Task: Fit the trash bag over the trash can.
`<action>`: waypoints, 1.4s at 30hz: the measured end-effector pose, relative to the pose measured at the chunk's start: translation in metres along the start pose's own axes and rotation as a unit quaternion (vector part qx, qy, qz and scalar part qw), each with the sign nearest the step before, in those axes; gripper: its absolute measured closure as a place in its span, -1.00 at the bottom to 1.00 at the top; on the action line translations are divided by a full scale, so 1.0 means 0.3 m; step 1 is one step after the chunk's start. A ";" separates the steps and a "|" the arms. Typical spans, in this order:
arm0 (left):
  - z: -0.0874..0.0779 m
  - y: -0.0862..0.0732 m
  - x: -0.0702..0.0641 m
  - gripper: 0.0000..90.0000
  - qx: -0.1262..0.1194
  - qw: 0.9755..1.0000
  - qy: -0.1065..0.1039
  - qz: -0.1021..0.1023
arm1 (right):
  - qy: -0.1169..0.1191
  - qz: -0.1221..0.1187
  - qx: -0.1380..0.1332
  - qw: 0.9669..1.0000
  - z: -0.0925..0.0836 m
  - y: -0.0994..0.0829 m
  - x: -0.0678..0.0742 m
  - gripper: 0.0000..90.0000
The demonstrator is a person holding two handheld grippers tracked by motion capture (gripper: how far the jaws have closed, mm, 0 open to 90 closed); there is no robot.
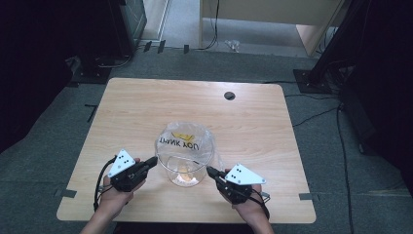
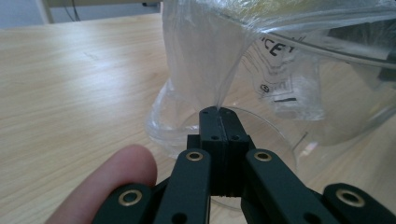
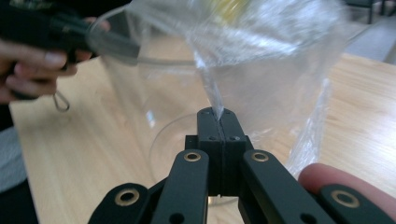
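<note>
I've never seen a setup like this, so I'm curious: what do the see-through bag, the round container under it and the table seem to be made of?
The bag looks like thin, glossy clear plastic film: it crinkles, shines, and its print reads through from behind. The container seems rigid and clear, glass or hard plastic; its smooth rim and reflections leave that open. The table looks like pale wood or wood-grain laminate, matte, with fine streaks.

High view looks down on the table (image 1: 146,102); both claw views close, sharing the bag (image 2: 219,51)

Bright, even overhead light on the pale wooden table (image 1: 253,126), dark room edges, white glare on the clear crinkled plastic bag (image 3: 261,60), blurred close up
</note>
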State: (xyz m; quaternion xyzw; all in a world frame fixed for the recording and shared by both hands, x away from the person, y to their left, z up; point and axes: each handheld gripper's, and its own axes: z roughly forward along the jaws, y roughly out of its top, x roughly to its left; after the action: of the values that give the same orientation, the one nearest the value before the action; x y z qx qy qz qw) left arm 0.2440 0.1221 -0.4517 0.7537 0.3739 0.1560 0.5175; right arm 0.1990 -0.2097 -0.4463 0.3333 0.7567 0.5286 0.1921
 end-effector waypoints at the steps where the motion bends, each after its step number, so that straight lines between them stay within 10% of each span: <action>1: 0.000 -0.002 0.003 1.00 -0.001 1.000 -0.007 -0.009 | 0.004 -0.002 0.005 1.000 0.004 -0.005 0.004 1.00; 10: -0.014 -0.017 -0.036 1.00 0.027 0.998 -0.052 0.034 | 0.005 0.007 0.054 0.999 0.053 -0.049 -0.001 1.00; 15: 0.035 -0.060 -0.026 1.00 0.080 0.995 -0.050 0.021 | 0.008 0.007 0.084 0.996 0.077 -0.067 0.003 1.00; 21: 0.104 -0.136 0.054 1.00 0.155 0.987 0.004 -0.036 | -0.010 0.021 0.116 0.993 0.095 -0.100 -0.019 1.00; 25: 0.065 -0.123 0.081 0.96 0.112 0.992 -0.014 -0.056 | -0.013 0.040 0.114 0.993 0.085 -0.116 -0.049 1.00; 30: 0.005 -0.099 0.064 0.44 0.043 0.999 -0.027 -0.017 | -0.015 0.031 0.100 0.994 0.074 -0.105 -0.042 1.00; 36: -0.031 -0.089 0.064 -0.01 0.018 0.998 -0.055 0.016 | -0.017 0.035 0.094 0.995 0.067 -0.104 -0.044 1.00; 42: -0.014 -0.066 0.002 -0.41 -0.004 0.996 -0.015 0.082 | -0.015 0.039 0.092 0.995 0.068 -0.101 -0.045 1.00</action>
State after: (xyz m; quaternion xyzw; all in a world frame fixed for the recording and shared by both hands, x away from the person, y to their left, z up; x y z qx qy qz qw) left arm 0.2339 0.1288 -0.4677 0.7820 0.3022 0.1882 0.5116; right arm 0.2125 -0.2120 -0.4827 0.3866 0.7855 0.4590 0.1511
